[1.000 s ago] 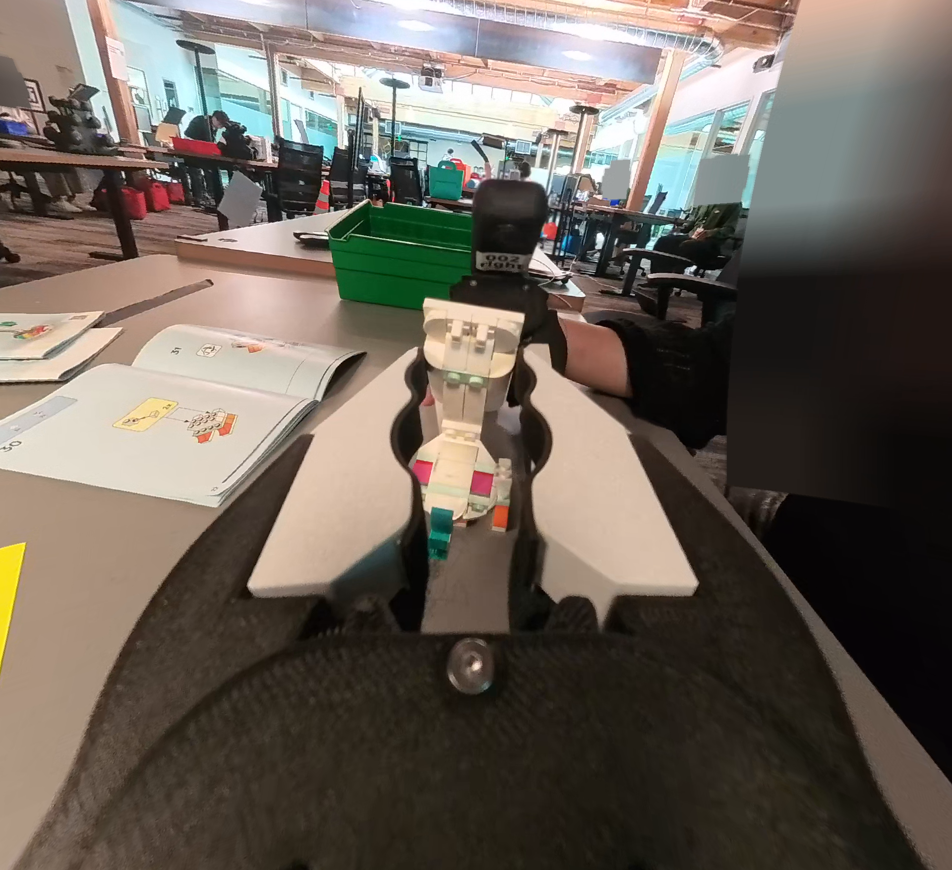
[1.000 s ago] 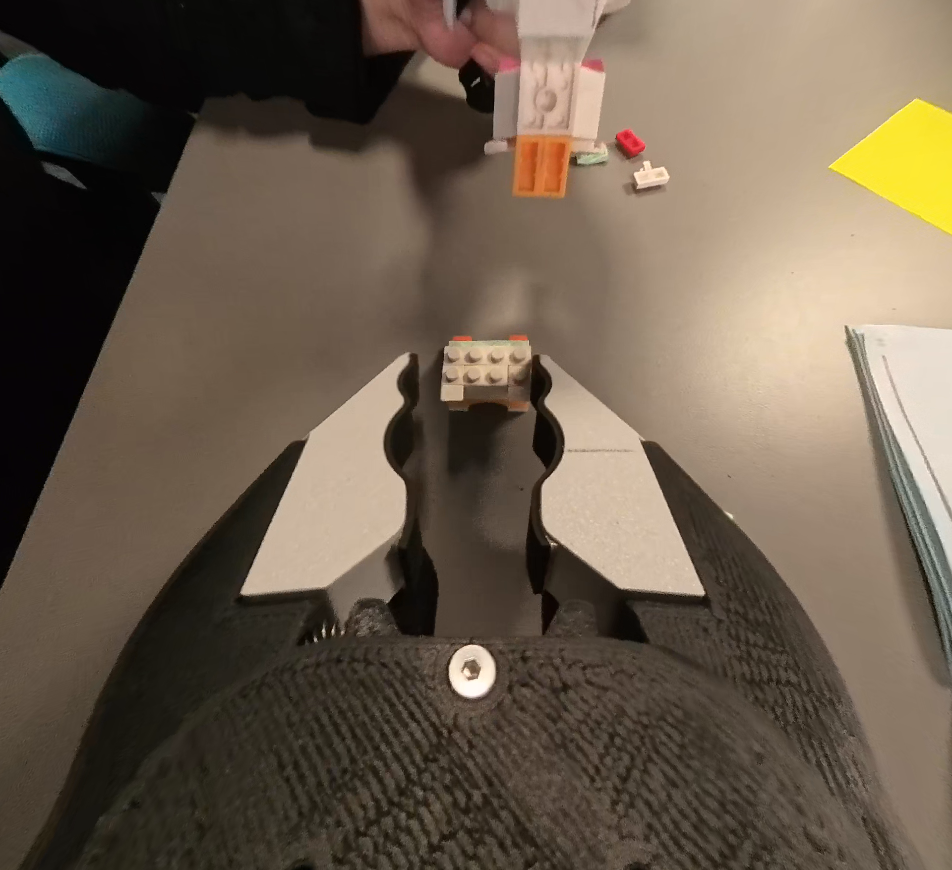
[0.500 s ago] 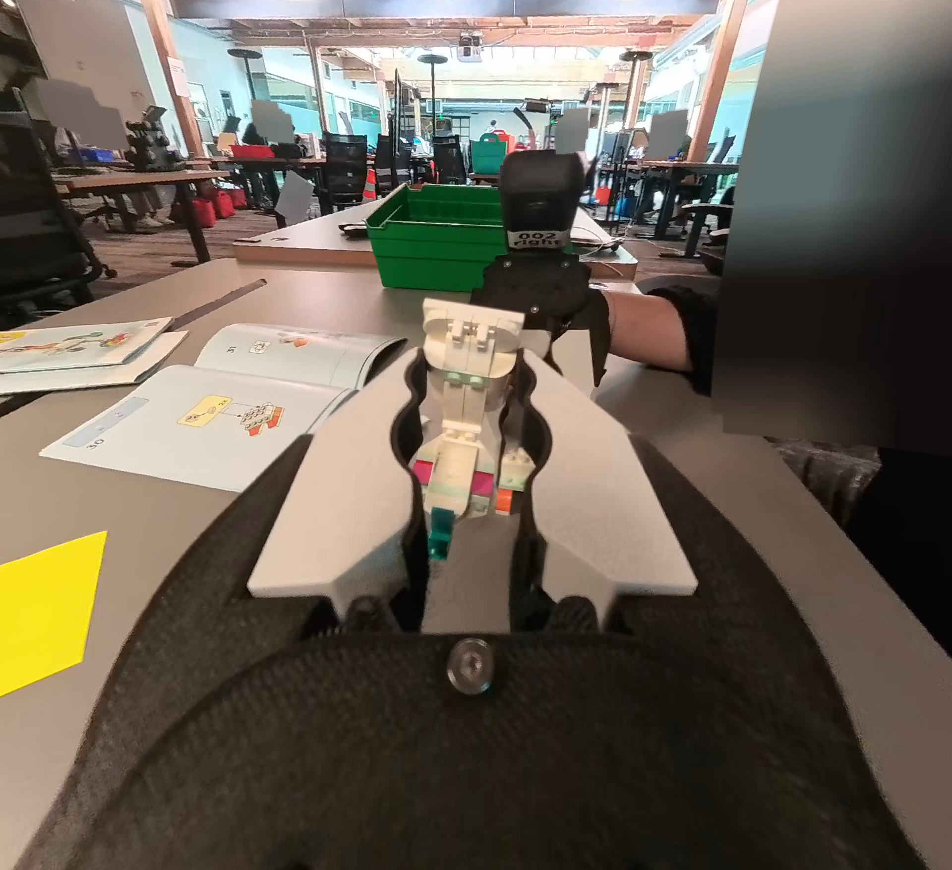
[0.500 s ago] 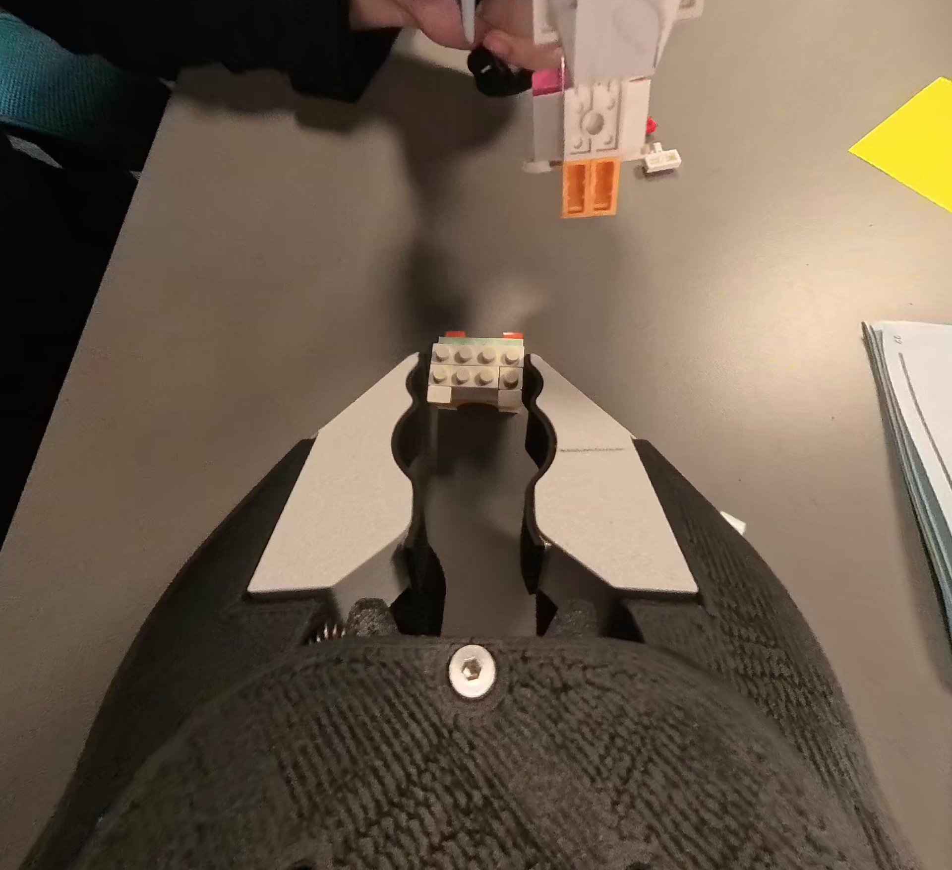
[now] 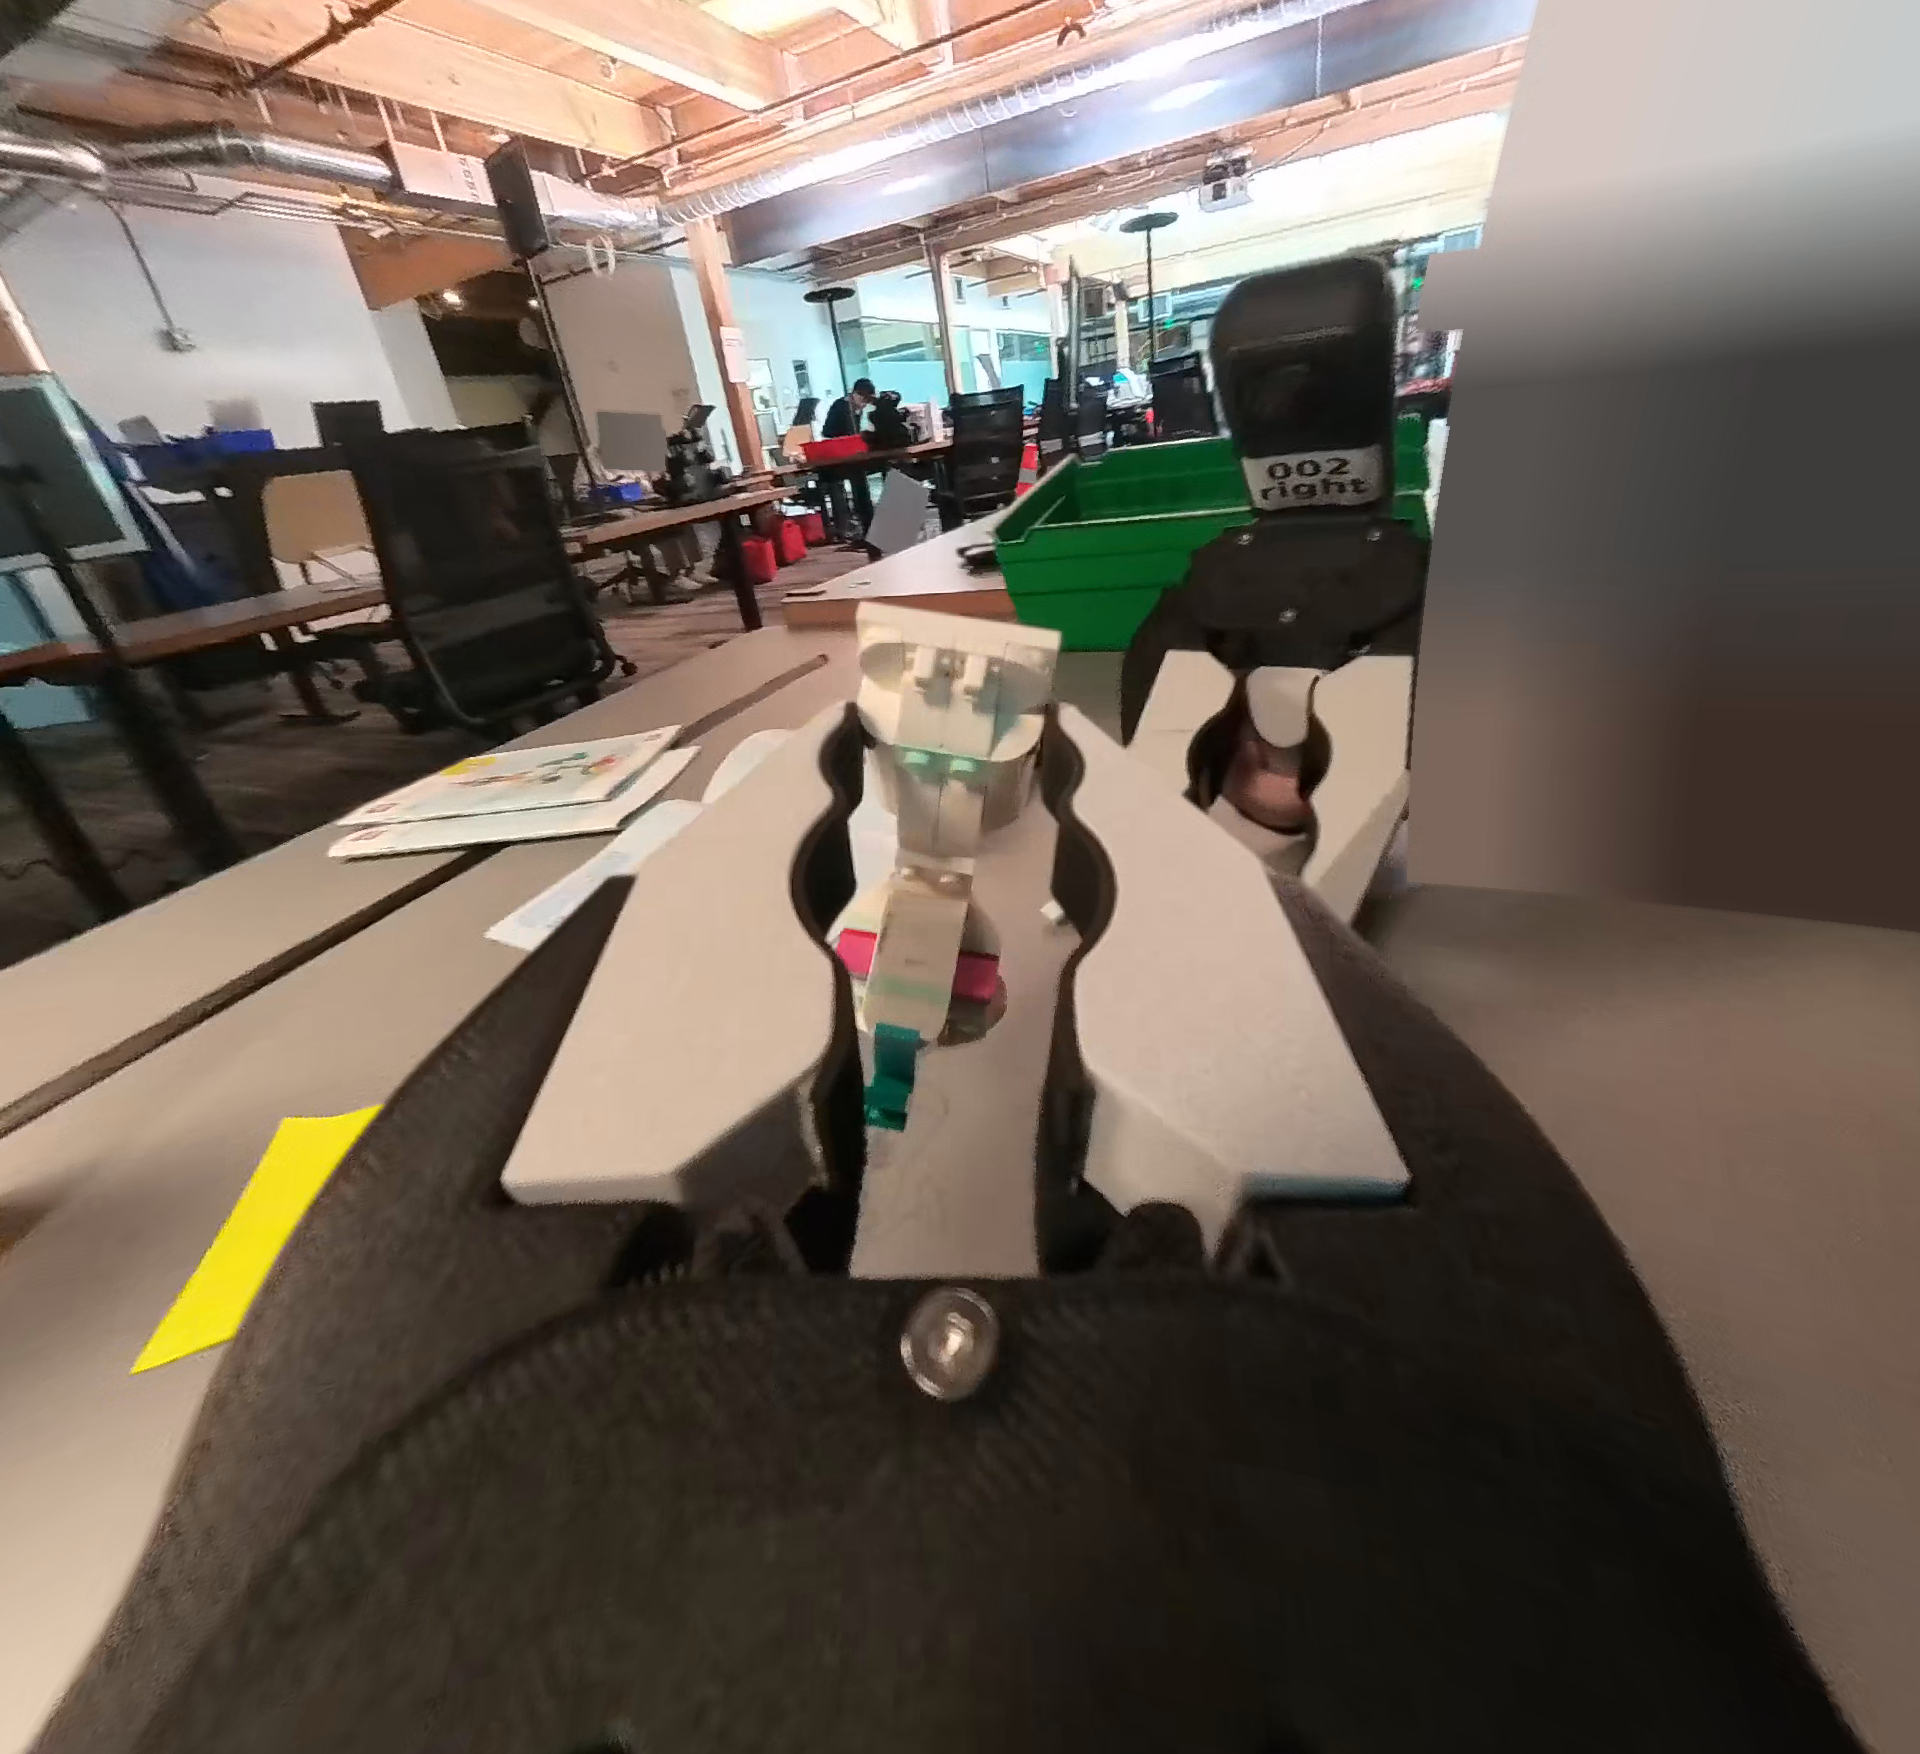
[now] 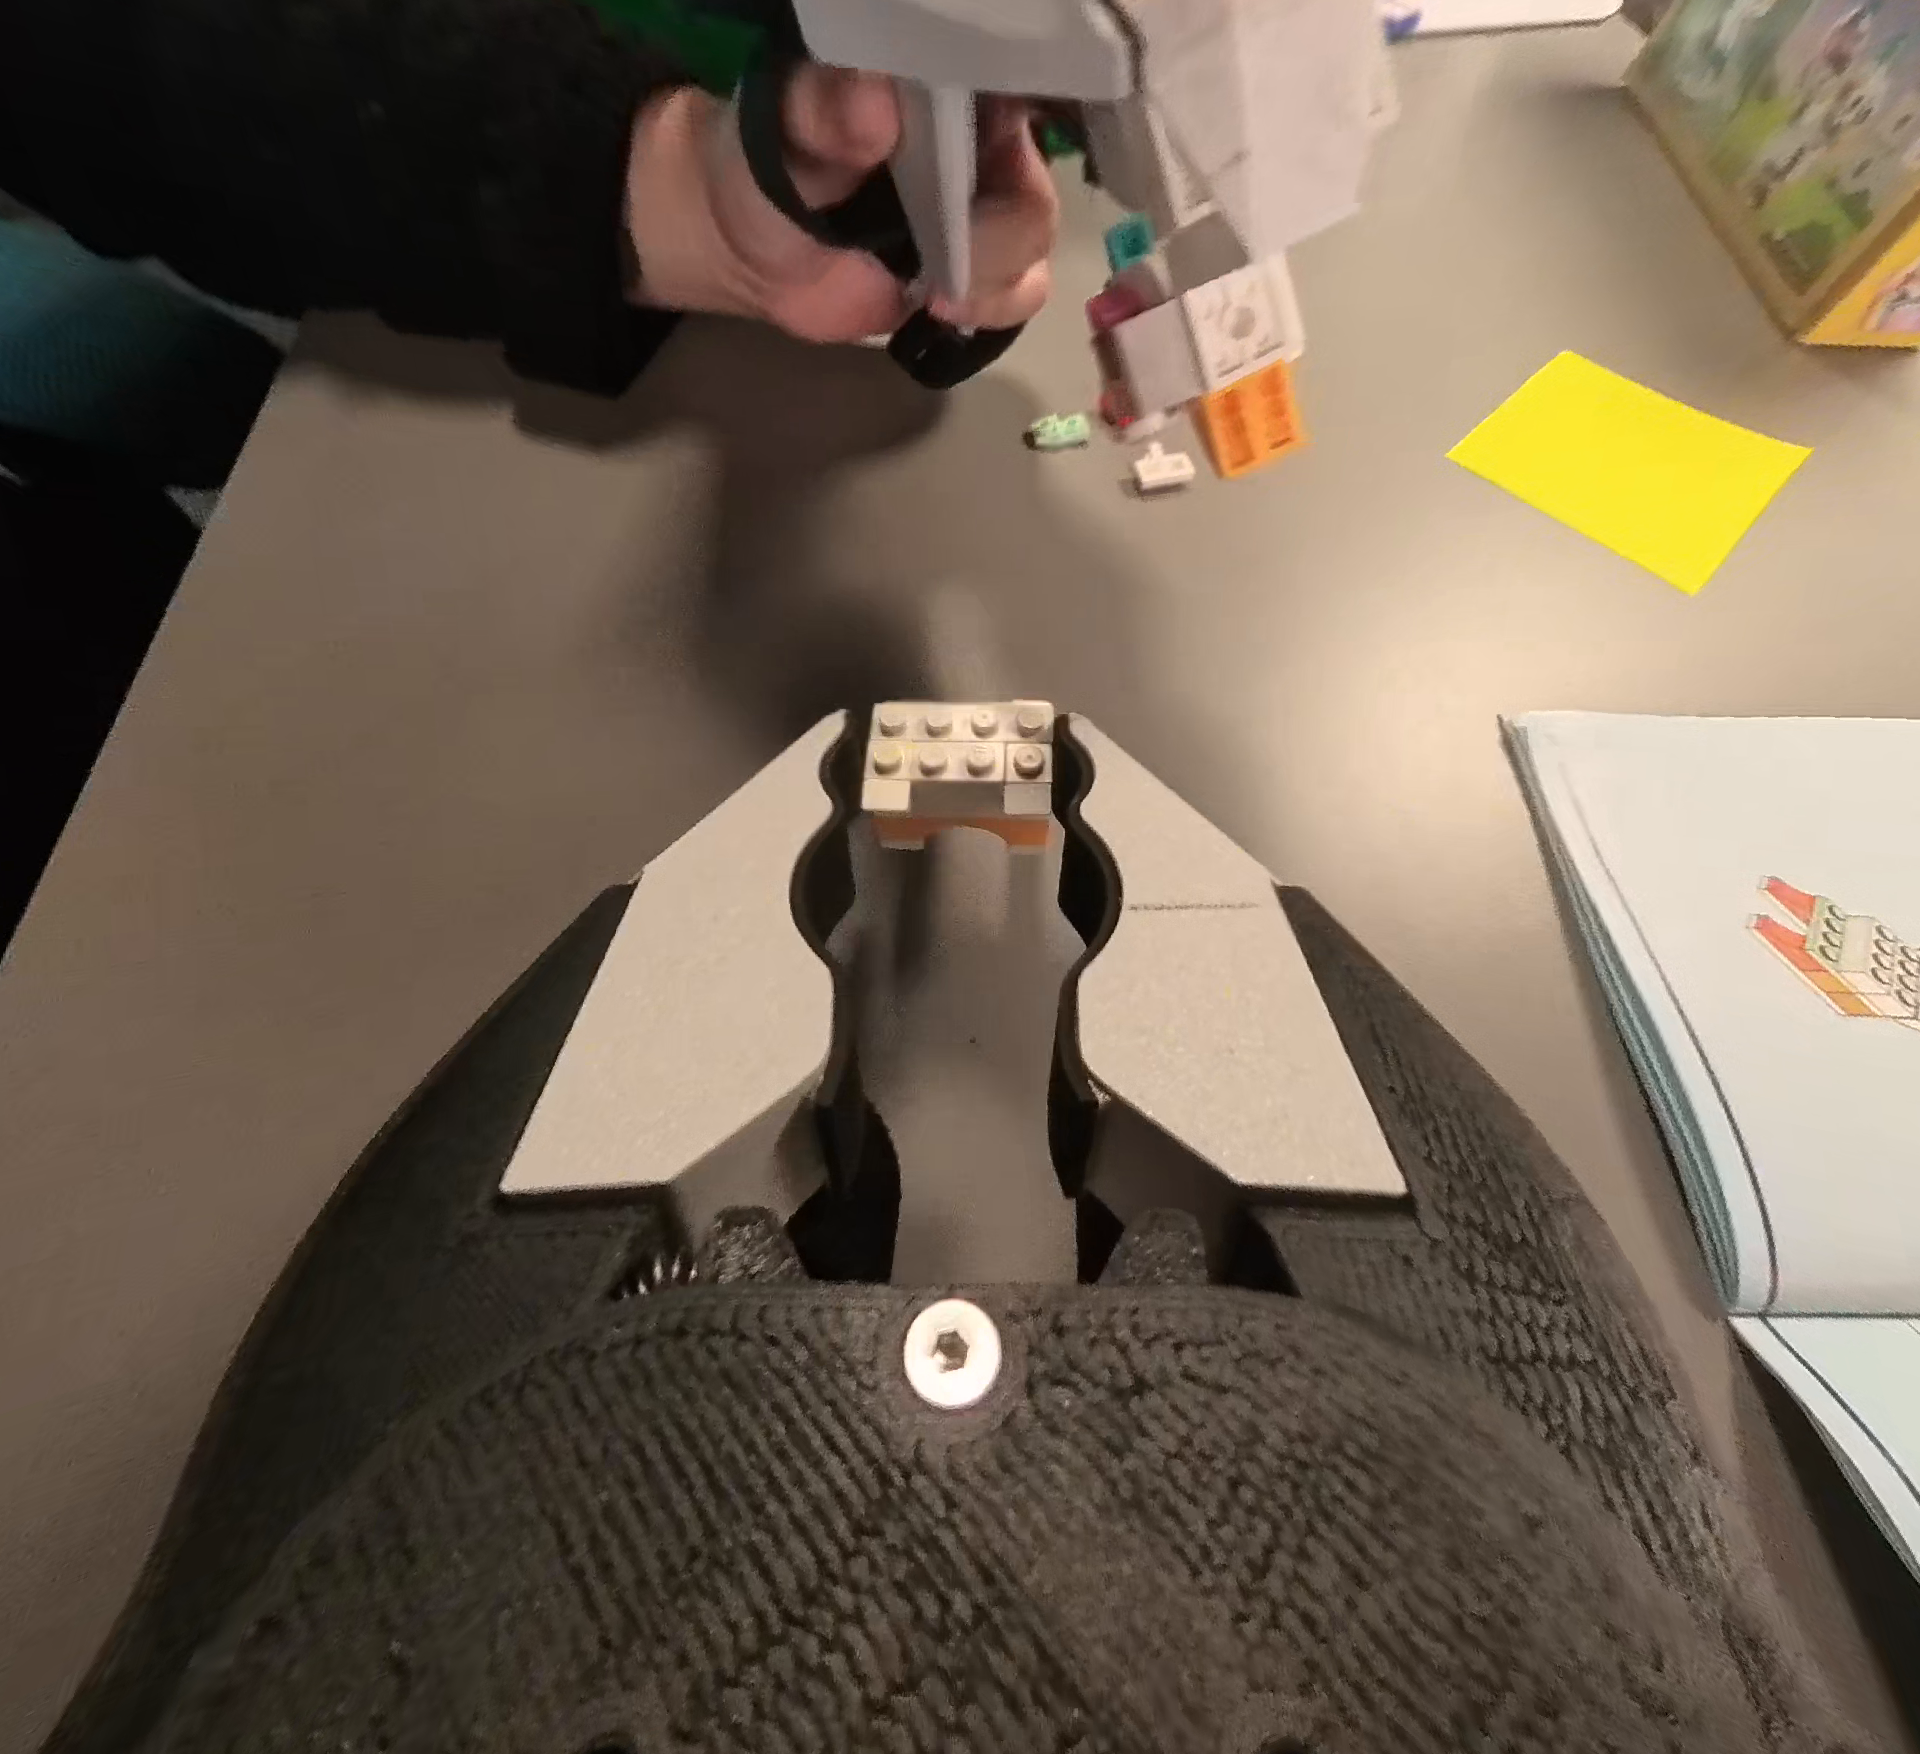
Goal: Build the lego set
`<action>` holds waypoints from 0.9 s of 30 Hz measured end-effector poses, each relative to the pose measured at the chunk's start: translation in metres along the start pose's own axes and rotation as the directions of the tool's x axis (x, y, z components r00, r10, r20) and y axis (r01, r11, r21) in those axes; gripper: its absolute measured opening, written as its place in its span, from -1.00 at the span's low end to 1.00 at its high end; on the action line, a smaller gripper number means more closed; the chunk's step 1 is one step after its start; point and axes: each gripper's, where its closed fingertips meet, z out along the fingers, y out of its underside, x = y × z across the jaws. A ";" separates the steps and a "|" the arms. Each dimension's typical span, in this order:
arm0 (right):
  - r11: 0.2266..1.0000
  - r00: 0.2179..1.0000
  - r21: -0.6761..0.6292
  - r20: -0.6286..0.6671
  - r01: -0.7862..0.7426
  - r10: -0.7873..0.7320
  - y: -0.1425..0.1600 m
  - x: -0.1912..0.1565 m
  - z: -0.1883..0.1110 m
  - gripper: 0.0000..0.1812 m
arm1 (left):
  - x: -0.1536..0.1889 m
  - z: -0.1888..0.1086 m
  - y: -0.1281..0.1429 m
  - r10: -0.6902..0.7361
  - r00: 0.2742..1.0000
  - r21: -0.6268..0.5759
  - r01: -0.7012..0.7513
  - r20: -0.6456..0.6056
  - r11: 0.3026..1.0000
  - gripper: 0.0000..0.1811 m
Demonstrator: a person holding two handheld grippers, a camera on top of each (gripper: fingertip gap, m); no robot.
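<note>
My left gripper (image 5: 951, 748) is shut on a tall white lego figure (image 5: 935, 831) with pink, mint and teal parts, held above the grey table. It also shows in the right wrist view (image 6: 1236, 291), tilted, with an orange base. My right gripper (image 6: 961, 754) is shut on a small grey studded lego block (image 6: 958, 769) with orange feet, held above the table. The right gripper also shows in the left wrist view (image 5: 1283, 728), to the right of the figure. Loose small pieces (image 6: 1158, 466) lie on the table under the figure.
A yellow paper sheet (image 6: 1631, 463) lies at the right. An open instruction booklet (image 6: 1745, 977) lies at the right edge. A lego box (image 6: 1808, 73) stands at the far right. A green bin (image 5: 1101, 530) stands behind. More booklets (image 5: 520, 795) lie at the left. The gap from one gripper's tips to the other's is roughly 10 cm.
My left gripper has swung left and tilted with the figure; the figure now sits farther right in the right wrist view. My right gripper still holds the grey block.
</note>
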 end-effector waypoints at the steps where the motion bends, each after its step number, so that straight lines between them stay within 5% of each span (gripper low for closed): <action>1: 1.000 1.000 0.019 -0.011 -0.006 0.006 -0.003 0.002 -0.002 -0.61 | 0.000 -0.001 -0.001 -0.015 1.000 0.005 0.015 -0.012 1.000 -0.63; 9: 0.996 0.991 0.087 -0.136 0.028 -0.016 -0.012 0.023 -0.017 -0.61 | 0.004 0.000 0.000 -0.022 0.999 -0.011 0.022 -0.029 1.000 -0.63; 19: 0.985 0.984 0.143 -0.161 0.098 -0.075 -0.026 0.019 -0.023 -0.62 | 0.043 0.011 0.018 -0.155 0.962 -0.187 0.113 -0.225 0.976 -0.63; 27: 0.973 0.943 0.014 -0.250 0.230 -0.219 -0.021 0.020 -0.020 -0.62 | 0.038 0.016 0.047 0.110 0.982 -0.349 -0.157 -0.151 0.924 -0.63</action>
